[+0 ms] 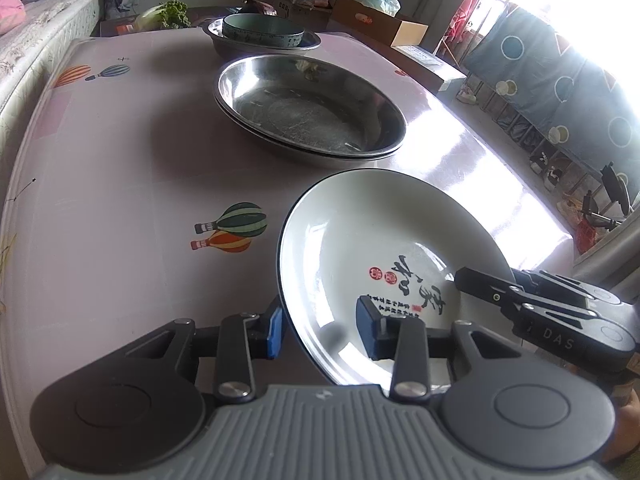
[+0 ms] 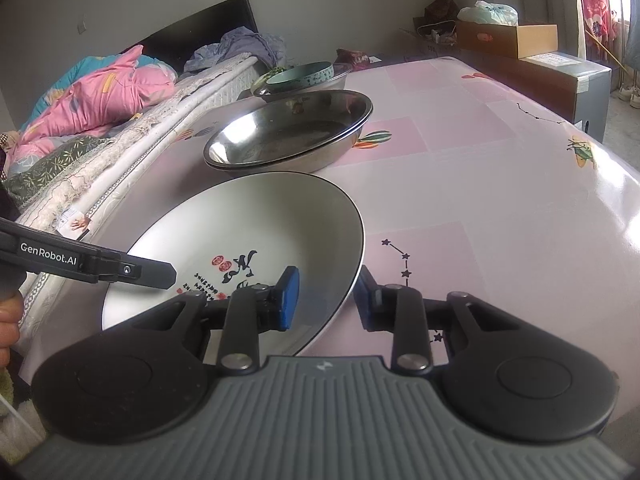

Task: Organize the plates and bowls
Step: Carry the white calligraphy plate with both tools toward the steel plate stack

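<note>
A white plate (image 1: 372,252) with a dark rim and black and red calligraphy is held tilted over the pink table; it also shows in the right wrist view (image 2: 248,232). My left gripper (image 1: 320,328) straddles its left rim, one blue pad under, one on the inner face, with a gap at the pads. My right gripper (image 2: 326,300) straddles its right rim the same way. Two stacked steel plates (image 1: 308,108) lie behind it, also in the right wrist view (image 2: 288,136). A teal bowl (image 1: 262,32) sits in a steel basin (image 1: 312,42) at the far end.
The pink balloon-print tablecloth (image 1: 120,152) covers the table. A bed with quilts (image 2: 92,92) runs along the table's left side. Cardboard boxes (image 1: 380,24) stand behind the table. A clothes rack and patterned cloth (image 1: 560,80) are by the window.
</note>
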